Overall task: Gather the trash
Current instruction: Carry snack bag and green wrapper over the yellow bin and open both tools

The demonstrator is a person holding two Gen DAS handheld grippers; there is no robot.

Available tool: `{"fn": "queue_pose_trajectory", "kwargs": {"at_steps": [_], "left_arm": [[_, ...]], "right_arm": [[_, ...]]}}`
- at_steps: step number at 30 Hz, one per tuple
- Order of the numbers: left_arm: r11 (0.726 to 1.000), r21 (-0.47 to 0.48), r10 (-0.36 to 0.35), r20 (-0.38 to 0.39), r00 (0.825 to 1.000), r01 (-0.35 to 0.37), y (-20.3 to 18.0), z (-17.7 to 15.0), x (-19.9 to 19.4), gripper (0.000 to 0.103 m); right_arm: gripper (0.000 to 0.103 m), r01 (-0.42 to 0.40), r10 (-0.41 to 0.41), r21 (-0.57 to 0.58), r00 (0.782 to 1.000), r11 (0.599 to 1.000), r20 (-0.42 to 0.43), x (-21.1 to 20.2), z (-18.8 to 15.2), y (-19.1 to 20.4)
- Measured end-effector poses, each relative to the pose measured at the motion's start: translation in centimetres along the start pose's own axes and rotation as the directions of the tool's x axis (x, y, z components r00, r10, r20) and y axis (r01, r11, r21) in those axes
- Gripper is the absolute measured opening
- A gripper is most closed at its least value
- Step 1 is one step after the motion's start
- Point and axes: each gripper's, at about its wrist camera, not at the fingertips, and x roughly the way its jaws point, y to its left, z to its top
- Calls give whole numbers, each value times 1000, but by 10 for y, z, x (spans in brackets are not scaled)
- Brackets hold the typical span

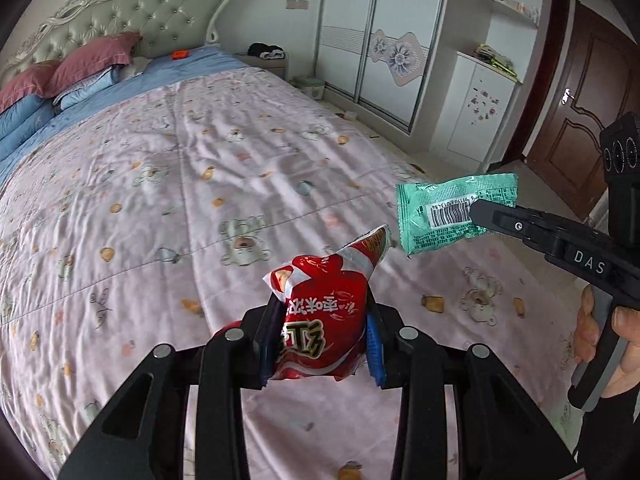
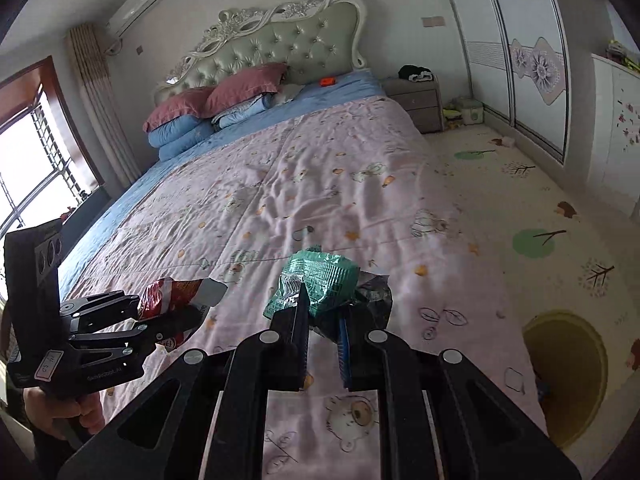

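Two wrappers are already off the bed: the left gripper has its jaws clamped on a red snack bag, and the right gripper has its jaws clamped on a green packet, both held above the pink quilt. To carry them well, I would keep both grips firm and swing toward the bin without letting the loose foil ends catch on anything. Only the right wrist view shows a round yellow bin on the floor at near right. Only the left wrist view shows the green packet's barcode face and the brown door at far right.
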Motion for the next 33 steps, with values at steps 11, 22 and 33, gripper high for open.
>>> {"fn": "queue_pose_trajectory", "kwargs": {"at_steps": [11,22,33], "left_arm": [[978,146,-136,-85,987,147,-133,25,64,36],[925,214,-274,-193,942,313,-248,54,129,36],[899,225,-290,-338,895,376,-317,57,202,37]], "right_arm": [[12,150,-157,146,987,978,37,-67,-23,-124],[12,258,-267,259,964,931,0,-99,-61,-226],[12,299,-291,334,954,894,-75,-94,-96,-291]]}}
